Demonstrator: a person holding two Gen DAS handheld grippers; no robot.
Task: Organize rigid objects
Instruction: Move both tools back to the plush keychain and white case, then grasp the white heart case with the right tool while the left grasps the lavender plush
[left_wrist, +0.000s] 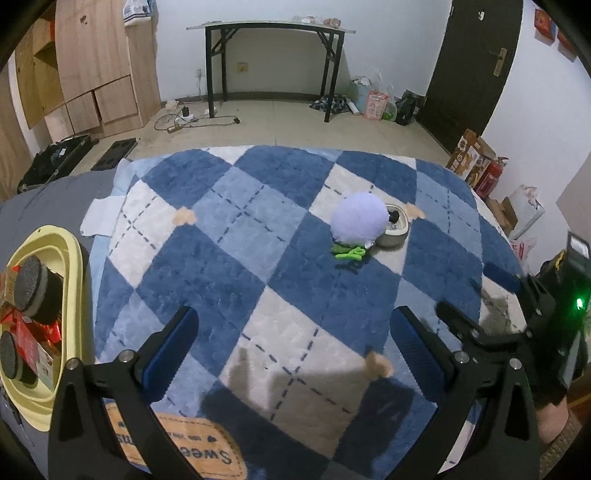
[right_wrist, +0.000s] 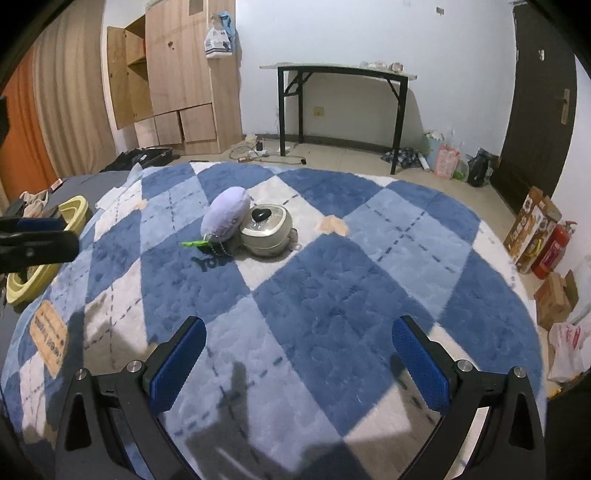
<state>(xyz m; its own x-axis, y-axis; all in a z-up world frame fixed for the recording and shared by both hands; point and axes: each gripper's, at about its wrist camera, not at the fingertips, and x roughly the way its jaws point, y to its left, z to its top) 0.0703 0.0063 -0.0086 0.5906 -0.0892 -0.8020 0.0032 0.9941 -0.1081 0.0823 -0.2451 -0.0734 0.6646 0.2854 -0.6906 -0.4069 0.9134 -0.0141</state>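
Left tongs (left_wrist: 291, 347) spread wide over checked rug (left_wrist: 236, 258), purple plush (left_wrist: 358, 218) touching toy cooker (left_wrist: 395, 230), yellow tray (left_wrist: 70, 295) left.

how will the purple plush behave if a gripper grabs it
The purple plush looks fuzzy and stuffed, so it would likely squash between the pads and feel light. It leans on the toy cooker, so lifting may nudge that. Its bead chain would probably dangle.

A fuzzy lilac plush pouch (right_wrist: 225, 216) leans on a satiny, seemingly metal pot (right_wrist: 267, 230) atop the shaggy rug (right_wrist: 332, 288).
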